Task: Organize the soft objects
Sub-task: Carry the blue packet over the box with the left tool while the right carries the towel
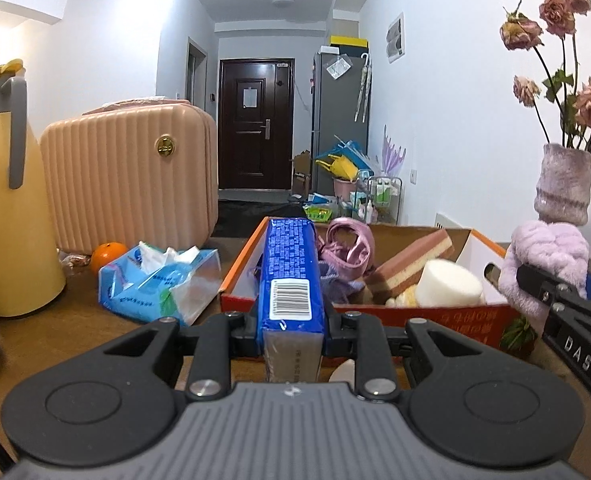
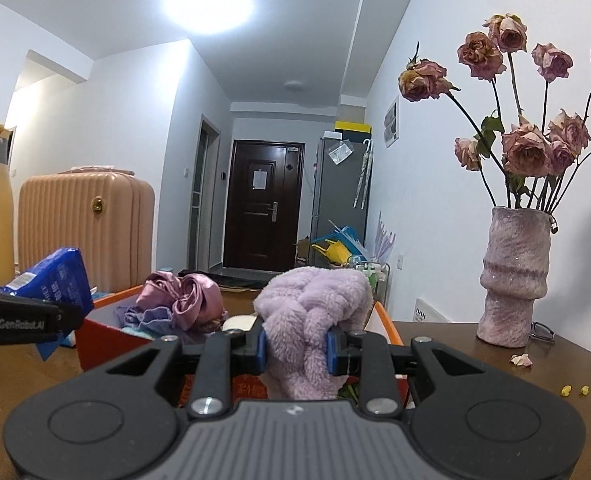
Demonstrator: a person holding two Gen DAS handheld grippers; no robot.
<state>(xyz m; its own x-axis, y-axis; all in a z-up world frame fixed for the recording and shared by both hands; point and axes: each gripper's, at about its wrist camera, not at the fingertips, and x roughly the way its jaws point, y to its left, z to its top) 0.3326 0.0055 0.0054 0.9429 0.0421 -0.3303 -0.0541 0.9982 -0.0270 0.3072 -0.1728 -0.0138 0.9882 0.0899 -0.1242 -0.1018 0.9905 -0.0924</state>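
On the brown surface [image 1: 55,332], going left to right, a yellow jug [image 1: 11,200] stands at the edge, then a ribbed pink case [image 1: 131,176] with an orange [image 1: 107,254] at its foot. Just beside the orange lies an opened blue tissue pack [image 1: 155,284], between the case and the box [image 1: 435,316], an orange-rimmed carton that holds a pink satin cloth [image 1: 347,246], a crumpled purple cloth [image 1: 339,284], a layered pink sponge [image 1: 411,260] and a white foam block [image 1: 451,284]. The left claw [image 1: 293,334] is narrow, clamped on a long blue pack [image 1: 289,268] that reaches forward over the box's near left rim, its barcode facing up, hiding that corner of the box. The right claw [image 2: 297,350] is likewise narrow, gripping a fluffy lilac towel [image 2: 315,304] that bulges above the pads; it hangs at the box's right end and blocks much of the box in the right wrist view. Farther right stands a pale purple vase [image 2: 513,276] of dried roses [image 2: 523,148], apart from the box, with glasses [image 2: 541,332] behind its foot, a fallen petal [image 2: 521,360] and yellow crumbs [image 2: 583,394] nearby. Beyond the surface a hallway runs to a dark door [image 1: 255,124] beside a grey fridge [image 1: 339,108].
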